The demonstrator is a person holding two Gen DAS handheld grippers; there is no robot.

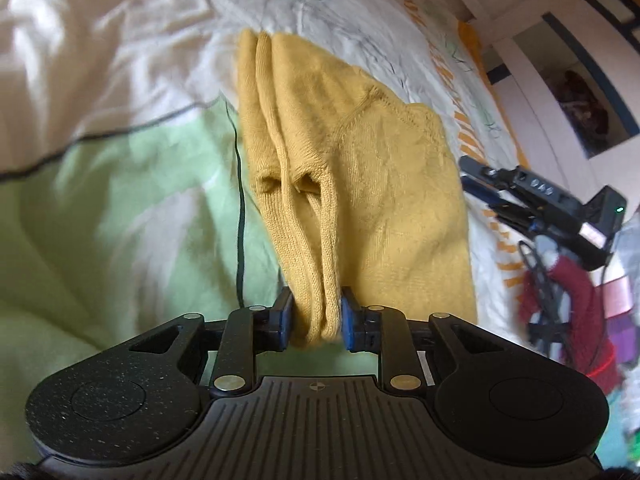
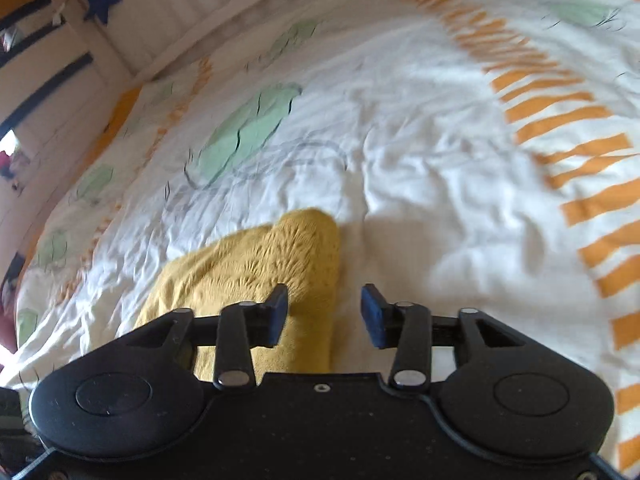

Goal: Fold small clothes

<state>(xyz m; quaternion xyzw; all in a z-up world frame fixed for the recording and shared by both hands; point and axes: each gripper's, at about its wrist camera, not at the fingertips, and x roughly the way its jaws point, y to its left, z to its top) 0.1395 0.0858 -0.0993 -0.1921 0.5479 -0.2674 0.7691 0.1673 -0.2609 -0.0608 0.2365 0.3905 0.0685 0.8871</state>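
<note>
A mustard-yellow knit garment (image 1: 360, 168) lies on the bed cover. My left gripper (image 1: 316, 316) is shut on a bunched, pleated edge of it, and the fabric stretches away from the jaws. In the right wrist view a corner of the same yellow garment (image 2: 260, 264) lies under and ahead of the left finger. My right gripper (image 2: 324, 312) is open and holds nothing, with its right finger over bare white cover. My right gripper also shows in the left wrist view (image 1: 540, 204), beside the garment's right edge.
The bed cover (image 2: 420, 140) is white with green patches and orange stripes, and it is rumpled. A white slatted bed frame (image 2: 224, 4) runs along the far side. Red and dark clutter with cables (image 1: 568, 304) sits at the right.
</note>
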